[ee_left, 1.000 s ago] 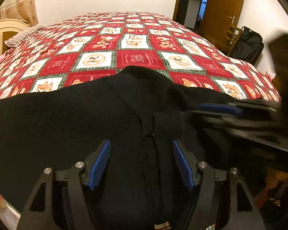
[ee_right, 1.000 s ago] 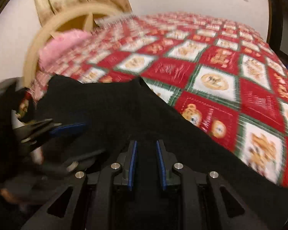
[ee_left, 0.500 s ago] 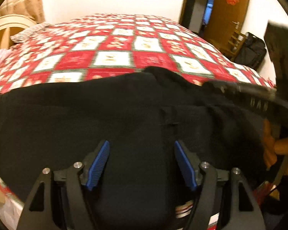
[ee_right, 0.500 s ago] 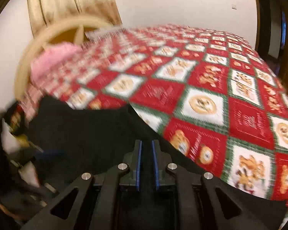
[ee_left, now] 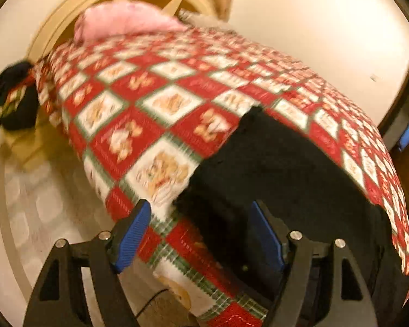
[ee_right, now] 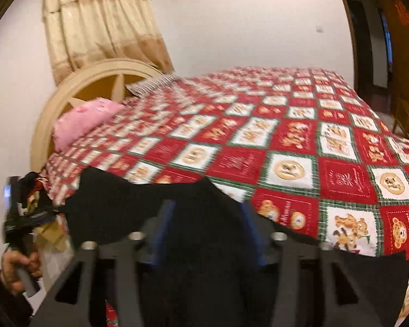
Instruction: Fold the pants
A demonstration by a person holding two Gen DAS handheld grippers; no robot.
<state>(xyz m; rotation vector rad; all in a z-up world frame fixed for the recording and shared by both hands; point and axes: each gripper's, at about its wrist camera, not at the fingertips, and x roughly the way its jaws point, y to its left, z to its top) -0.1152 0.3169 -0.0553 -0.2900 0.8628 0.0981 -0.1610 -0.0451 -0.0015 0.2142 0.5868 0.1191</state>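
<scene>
Pants lie black and flat on the near edge of the quilt (blurred). Left gripper has just been opening, jaws apart over the pants' left edge, pressing nothing. Right gripper has just sprung apart above the cloth.

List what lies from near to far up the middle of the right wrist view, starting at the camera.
Right gripper, open, its jaws just opened → black pants on the near edge of the bed → red checked bedspread → striped pillow at the far end → white wall.
</scene>
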